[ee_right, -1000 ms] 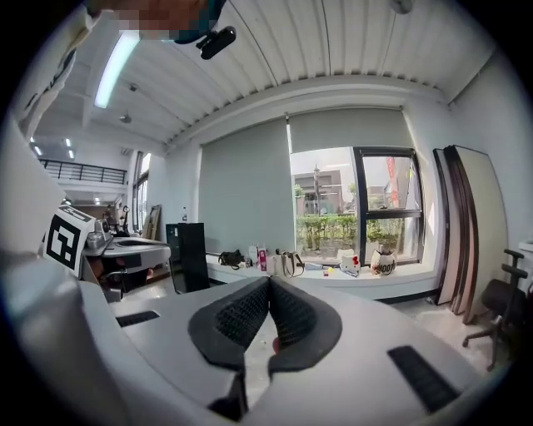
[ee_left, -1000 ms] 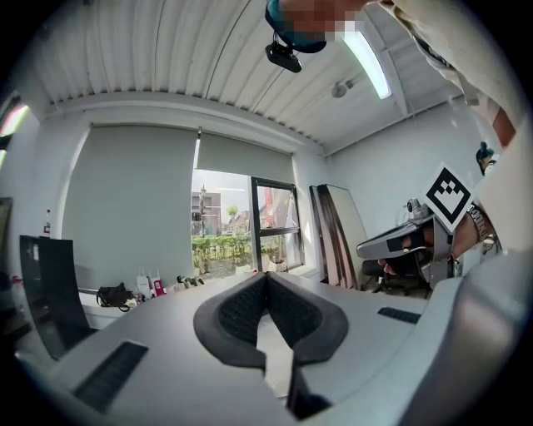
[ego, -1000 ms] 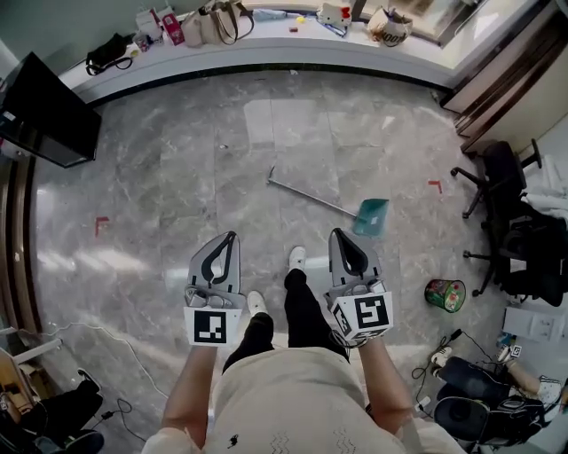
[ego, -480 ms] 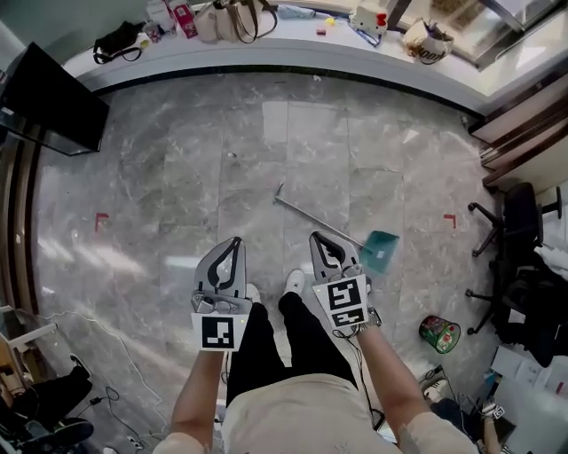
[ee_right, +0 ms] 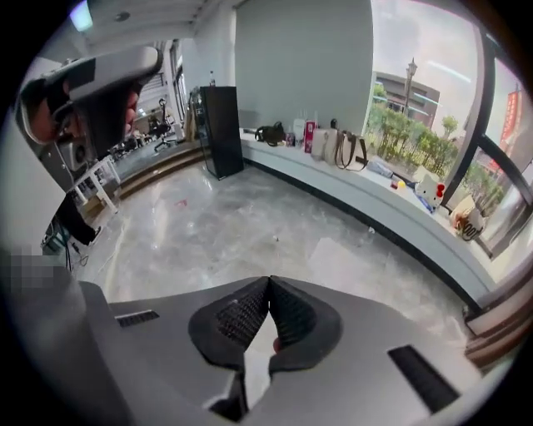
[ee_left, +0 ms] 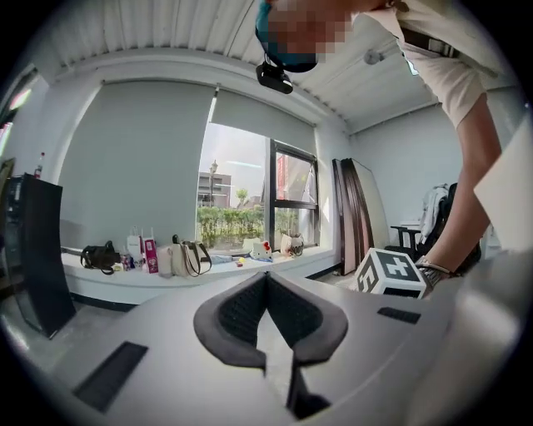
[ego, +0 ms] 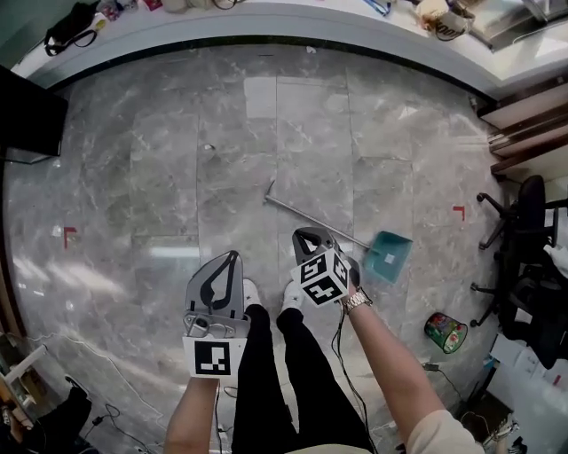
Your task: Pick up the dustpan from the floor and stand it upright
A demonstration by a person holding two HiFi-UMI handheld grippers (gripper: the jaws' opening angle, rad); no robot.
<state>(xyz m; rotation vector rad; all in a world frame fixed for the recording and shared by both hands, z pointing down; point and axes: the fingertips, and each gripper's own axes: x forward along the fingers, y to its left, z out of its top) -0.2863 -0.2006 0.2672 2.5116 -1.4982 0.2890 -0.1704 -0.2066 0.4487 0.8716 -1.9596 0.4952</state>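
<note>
A teal dustpan (ego: 389, 257) lies flat on the grey marble floor, and its long metal handle (ego: 311, 213) runs up-left from it. My right gripper (ego: 304, 234) hovers just below the handle's middle, shut and empty, left of the pan. Further left and nearer to me, my left gripper (ego: 233, 256) is also shut and holds nothing. In the left gripper view the jaw tips (ee_left: 266, 274) meet and point at the window wall. The right gripper view shows closed tips (ee_right: 269, 280) over bare floor. Neither gripper view shows the dustpan.
A curved ledge (ego: 266, 22) with bags and small items runs along the far wall. A black cabinet (ego: 27, 115) stands at left. At right are office chairs (ego: 524, 222) and a green round container (ego: 445, 332). Red tape marks (ego: 459, 211) are on the floor, and cables lie near my feet.
My right gripper has moved forward and turned left, closing on the dustpan handle. The left gripper has kept its place. The head view has tipped further down, so the ledge sits higher in frame.
</note>
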